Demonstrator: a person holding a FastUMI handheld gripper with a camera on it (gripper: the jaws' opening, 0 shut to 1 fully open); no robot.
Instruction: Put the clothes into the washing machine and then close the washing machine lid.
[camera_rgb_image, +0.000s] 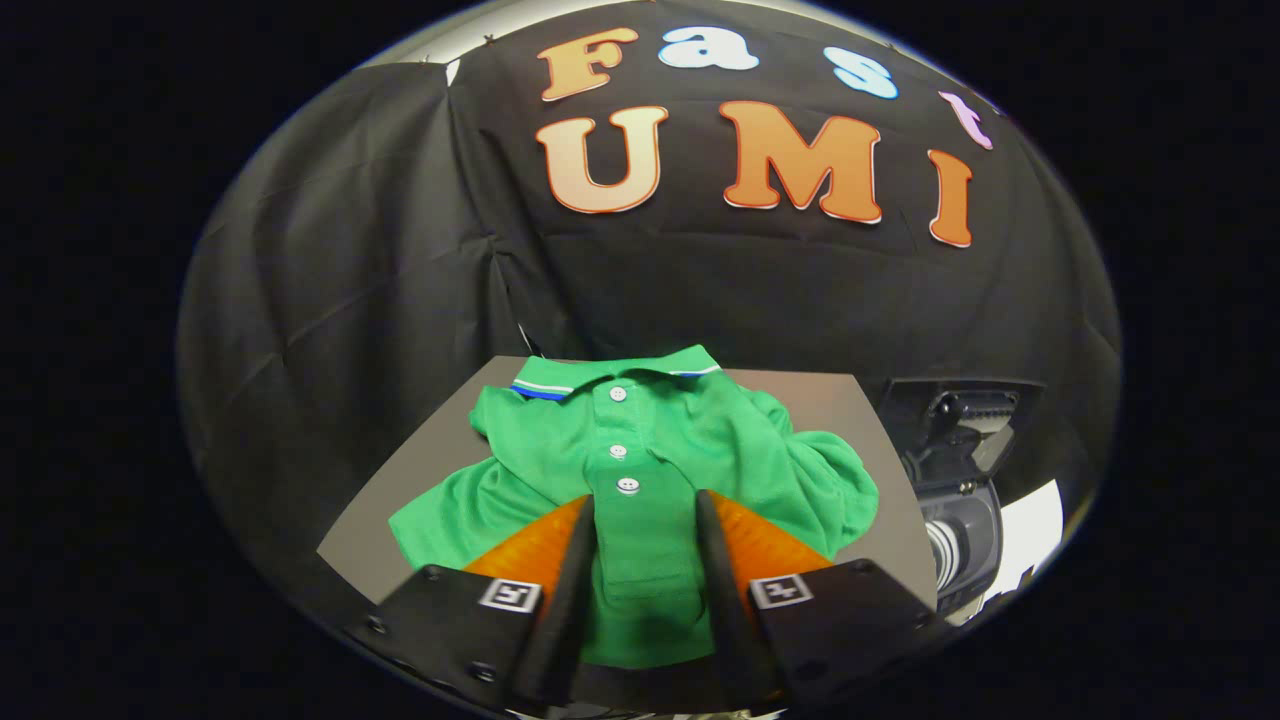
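We hold the gripper (642, 505) with fingers apart, over the green shirt (640, 470) on the table (420, 470), the washer (960, 530) beside.

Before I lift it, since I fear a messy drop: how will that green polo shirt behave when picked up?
The green polo shirt lies rumpled on the table, so it is probably floppy and will sag. Thin knit suggests light weight. The open tool straddles its placket; loose sleeves may trail.

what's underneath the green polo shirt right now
The green polo shirt lies on a grey table, bare around its edges. The open gripper straddles its placket. Whatever lies beneath the fabric itself is covered and cannot be seen.
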